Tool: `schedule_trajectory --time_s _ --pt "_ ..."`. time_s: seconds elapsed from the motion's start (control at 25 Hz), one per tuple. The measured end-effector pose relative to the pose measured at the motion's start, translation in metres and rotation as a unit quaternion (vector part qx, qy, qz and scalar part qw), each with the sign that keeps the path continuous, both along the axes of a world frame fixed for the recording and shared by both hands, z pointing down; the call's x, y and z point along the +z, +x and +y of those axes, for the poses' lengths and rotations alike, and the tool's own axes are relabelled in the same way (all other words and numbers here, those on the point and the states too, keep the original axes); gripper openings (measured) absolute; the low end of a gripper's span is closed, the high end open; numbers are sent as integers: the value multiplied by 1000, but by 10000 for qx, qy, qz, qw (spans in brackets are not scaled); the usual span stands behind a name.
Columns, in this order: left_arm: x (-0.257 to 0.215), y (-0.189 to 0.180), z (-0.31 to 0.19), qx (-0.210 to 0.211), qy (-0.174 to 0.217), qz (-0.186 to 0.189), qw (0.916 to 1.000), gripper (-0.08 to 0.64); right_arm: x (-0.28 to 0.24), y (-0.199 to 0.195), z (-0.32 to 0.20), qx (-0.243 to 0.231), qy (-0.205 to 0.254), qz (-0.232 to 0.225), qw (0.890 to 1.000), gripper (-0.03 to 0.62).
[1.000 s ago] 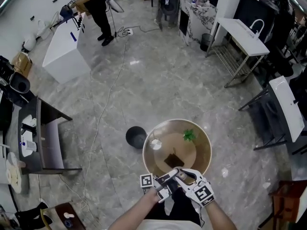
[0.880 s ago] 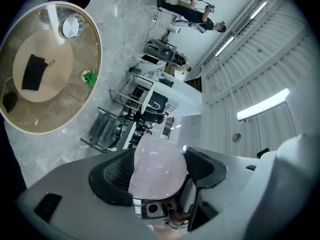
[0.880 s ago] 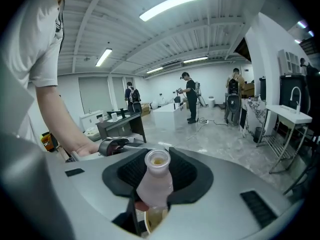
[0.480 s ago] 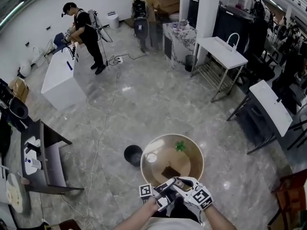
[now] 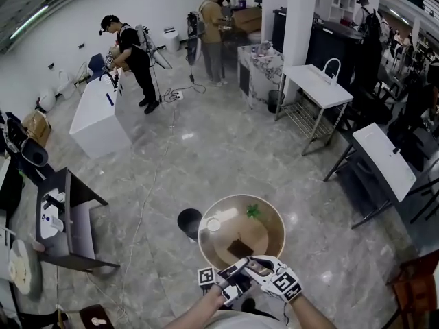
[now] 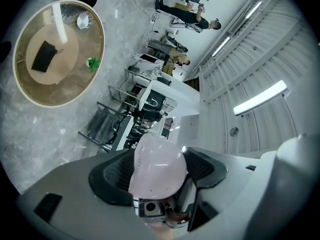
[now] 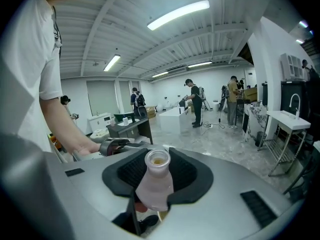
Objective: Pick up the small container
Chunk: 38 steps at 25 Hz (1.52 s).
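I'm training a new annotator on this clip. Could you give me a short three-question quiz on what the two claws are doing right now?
1. True or false: the right claw is empty.
2. Pick one. The left claw is: A) wide open and empty; B) clamped on the small pink container; C) out of every view.
3. Fill in: the container's open mouth shows in the ___ gripper view.

Key: 1. False, it grips the same container. 2. B. 3. right.
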<state>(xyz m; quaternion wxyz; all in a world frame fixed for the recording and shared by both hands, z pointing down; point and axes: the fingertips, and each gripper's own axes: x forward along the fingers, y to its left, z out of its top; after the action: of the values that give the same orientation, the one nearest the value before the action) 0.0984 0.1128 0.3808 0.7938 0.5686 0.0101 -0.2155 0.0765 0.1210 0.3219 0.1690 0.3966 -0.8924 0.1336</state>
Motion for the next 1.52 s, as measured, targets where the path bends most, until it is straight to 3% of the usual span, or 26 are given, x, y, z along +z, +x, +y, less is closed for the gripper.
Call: schedule_trajectory --time_s 0.32,0.76,1.52 --pt "-8 13 48 -351 24 -55 9994 331 -7 15 50 -221 77 -15 9997 146" --pt "-24 -2 83 -567 146 -41 9983 331 -24 0 88 -489 281 -111 9983 146" --pt "-53 -74 88 -164 253 41 9995 330 -54 -71 91 -37 512 -135 9986 146"
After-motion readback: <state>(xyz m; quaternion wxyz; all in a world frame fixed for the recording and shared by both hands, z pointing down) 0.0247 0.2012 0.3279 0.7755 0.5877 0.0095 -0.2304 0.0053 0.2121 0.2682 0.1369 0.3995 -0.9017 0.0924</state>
